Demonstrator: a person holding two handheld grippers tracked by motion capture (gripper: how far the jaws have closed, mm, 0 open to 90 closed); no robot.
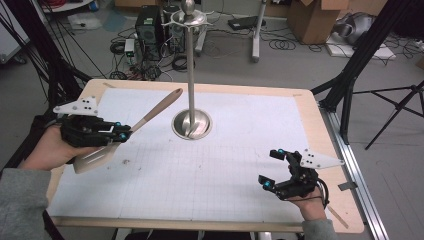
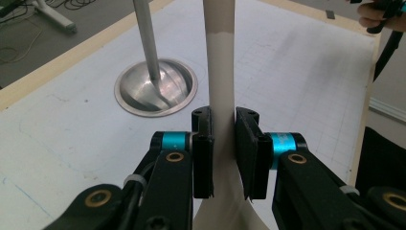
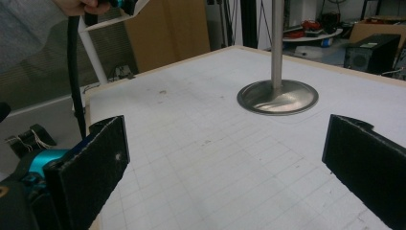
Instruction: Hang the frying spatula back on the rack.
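Near the surface's (image 1: 280, 107) left edge, left gripper (image 1: 122, 133) fingers clamp the lifted spatula (image 1: 150, 116); hanging it on the stand (image 1: 190, 75) remains; right gripper (image 1: 274, 168) fingers stand apart.

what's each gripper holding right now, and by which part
The left gripper clamps a beige spatula on its handle just above the blade. The right gripper is open, holding nothing.

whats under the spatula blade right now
The spatula, clamped in the left gripper, hangs above the white gridded mat. Under its blade lies bare mat near the left edge. The patch directly beneath is covered by the blade itself.
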